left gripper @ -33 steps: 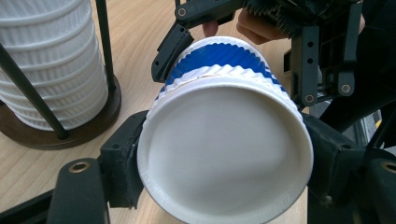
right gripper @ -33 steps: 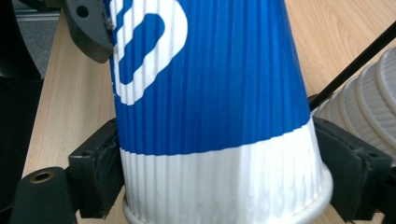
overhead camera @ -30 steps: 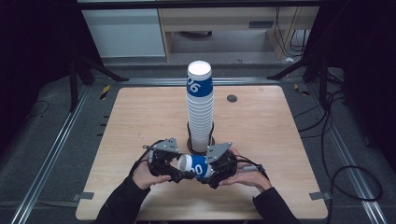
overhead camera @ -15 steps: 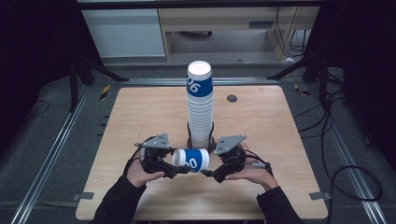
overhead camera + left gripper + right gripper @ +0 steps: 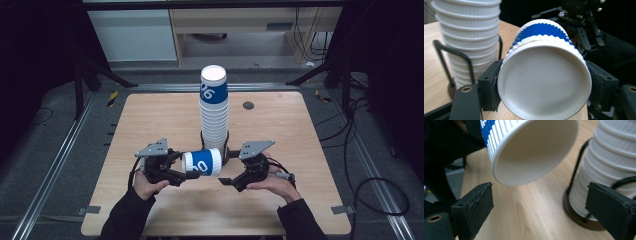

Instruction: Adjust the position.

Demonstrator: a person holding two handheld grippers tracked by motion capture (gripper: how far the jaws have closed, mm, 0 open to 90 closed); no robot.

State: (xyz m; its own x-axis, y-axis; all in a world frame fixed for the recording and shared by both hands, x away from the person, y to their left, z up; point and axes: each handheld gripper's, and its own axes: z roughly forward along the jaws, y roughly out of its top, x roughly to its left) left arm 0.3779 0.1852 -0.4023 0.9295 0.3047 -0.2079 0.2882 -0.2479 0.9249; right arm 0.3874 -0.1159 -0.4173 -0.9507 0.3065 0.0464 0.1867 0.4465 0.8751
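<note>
A blue-and-white ribbed paper cup (image 5: 202, 162) lies on its side in the air in front of a tall stack of upturned cups (image 5: 214, 107) in a black wire holder (image 5: 579, 217). My left gripper (image 5: 186, 172) is shut on the cup's base end. In the left gripper view the cup (image 5: 544, 75) has its flat bottom toward the camera and a black jaw on each side. My right gripper (image 5: 227, 181) stands open, a little right of the cup's mouth (image 5: 534, 152). Its jaws have just been opening, with nothing between them.
The stack stands mid-table on the wooden tabletop (image 5: 150, 120), just behind both grippers. A small dark disc (image 5: 248, 105) lies at the back right. Metal rails (image 5: 60, 150) run along both sides of the table, and black cables (image 5: 370, 185) trail on the floor at the right.
Both grippers were together at the cup; the right one has let go and drawn off to the right. The left one has moved left, with the cup in it.
</note>
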